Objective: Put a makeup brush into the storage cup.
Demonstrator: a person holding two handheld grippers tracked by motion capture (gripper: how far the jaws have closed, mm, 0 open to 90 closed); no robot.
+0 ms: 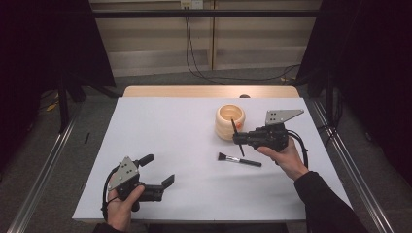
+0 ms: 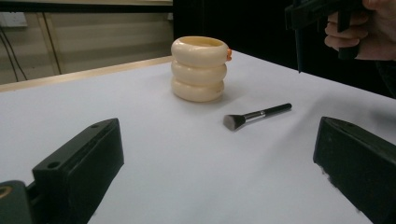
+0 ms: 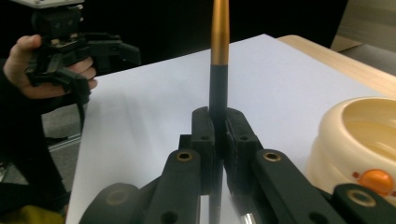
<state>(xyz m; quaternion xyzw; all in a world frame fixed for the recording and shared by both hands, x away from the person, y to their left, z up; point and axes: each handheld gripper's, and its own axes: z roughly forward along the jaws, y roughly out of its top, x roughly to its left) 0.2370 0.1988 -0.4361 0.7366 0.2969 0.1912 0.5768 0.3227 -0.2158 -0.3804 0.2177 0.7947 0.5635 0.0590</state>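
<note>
At the left, the left gripper [image 1: 156, 171] hovers low over the white table [image 1: 175, 145], its jaws spread wide with nothing between them. Further right, a flat makeup brush [image 1: 239, 159] lies on the table, just in front of the cream ribbed holder [image 1: 230, 122]. The right gripper [image 1: 238, 137] is clamped tight on a slim black brush with an orange-gold end [image 3: 219, 70], held upright right beside the holder's rim. I'd say 1 of 2 brushes is being put into the holder. The next move looks like carrying the brush over the opening, lowering it in and letting go, without nudging the holder.
</note>
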